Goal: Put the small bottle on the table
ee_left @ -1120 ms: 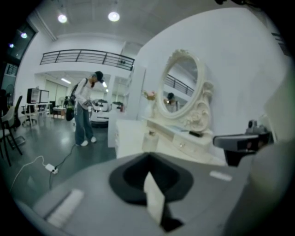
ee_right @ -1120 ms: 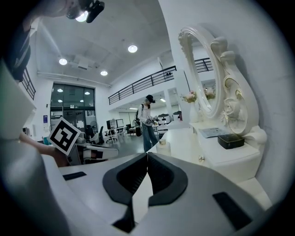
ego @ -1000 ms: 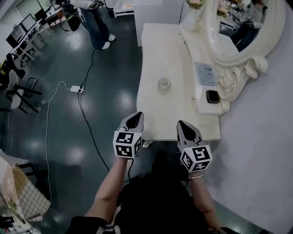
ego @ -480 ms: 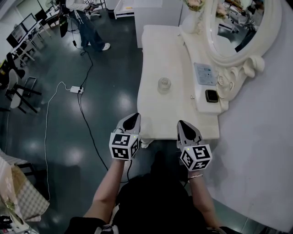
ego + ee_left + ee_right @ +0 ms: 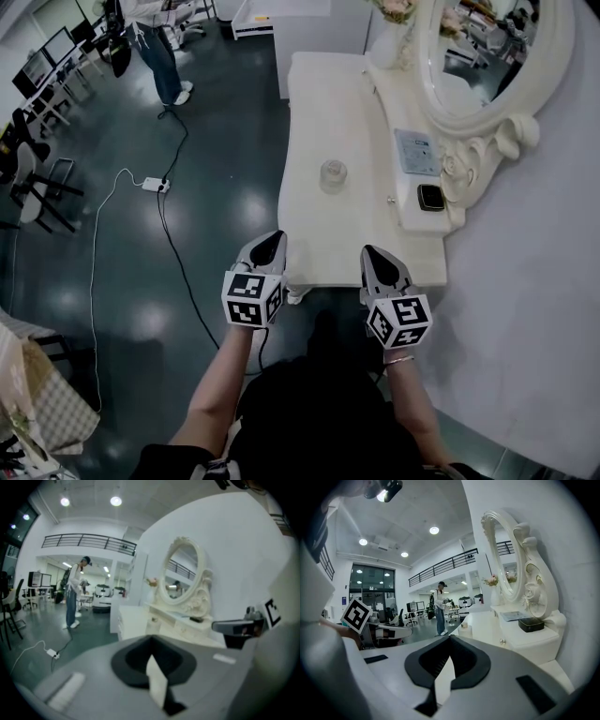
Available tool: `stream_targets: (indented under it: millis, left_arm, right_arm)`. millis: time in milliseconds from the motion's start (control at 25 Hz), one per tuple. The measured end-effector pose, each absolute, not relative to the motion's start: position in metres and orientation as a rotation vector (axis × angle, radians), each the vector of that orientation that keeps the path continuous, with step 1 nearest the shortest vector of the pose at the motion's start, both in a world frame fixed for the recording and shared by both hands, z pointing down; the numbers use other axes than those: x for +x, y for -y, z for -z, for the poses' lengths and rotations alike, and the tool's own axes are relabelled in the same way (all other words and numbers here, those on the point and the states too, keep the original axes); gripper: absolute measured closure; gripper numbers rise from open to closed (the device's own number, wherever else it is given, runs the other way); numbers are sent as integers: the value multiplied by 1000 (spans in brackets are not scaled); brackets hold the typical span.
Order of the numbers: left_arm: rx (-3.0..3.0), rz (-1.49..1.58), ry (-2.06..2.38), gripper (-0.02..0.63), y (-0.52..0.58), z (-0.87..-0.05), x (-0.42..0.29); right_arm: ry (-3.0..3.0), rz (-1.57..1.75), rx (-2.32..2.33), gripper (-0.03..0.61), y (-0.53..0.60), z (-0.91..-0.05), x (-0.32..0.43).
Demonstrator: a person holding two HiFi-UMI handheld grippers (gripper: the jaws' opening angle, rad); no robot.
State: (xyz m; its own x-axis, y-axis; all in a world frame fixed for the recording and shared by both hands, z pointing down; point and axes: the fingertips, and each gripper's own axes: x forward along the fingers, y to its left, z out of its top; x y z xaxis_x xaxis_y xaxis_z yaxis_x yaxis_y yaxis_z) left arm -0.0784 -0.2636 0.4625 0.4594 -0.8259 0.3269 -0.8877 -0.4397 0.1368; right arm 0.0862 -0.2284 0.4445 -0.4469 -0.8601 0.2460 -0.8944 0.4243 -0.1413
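A person stands far off at the left, head cut off by the frame's top edge; a cable trails over the floor toward the wearer.

The left gripper hangs just short of the table, aimed at its near edge; its jaws are clenched on nothing, which reads as a resting stance rather than a reach.

The bottle stands upright mid-table, well apart from both grippers; it already rests where the task wants it, so the job looks done or not begun, and I cannot tell which; its cap and contents are too small to make out.

The right gripper mirrors the left, jaws pressed together and empty.

The mirror is cut off at the top; a dark box lies on the ledge below it, its nature unclear.
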Motion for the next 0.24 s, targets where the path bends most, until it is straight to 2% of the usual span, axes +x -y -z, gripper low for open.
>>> stream_targets:
  millis: [240]
  left_arm:
    - [2431,-311,1467,606,272,-464,-72]
  right_arm:
    - [2536,-386,1562,575,235,-449,92]
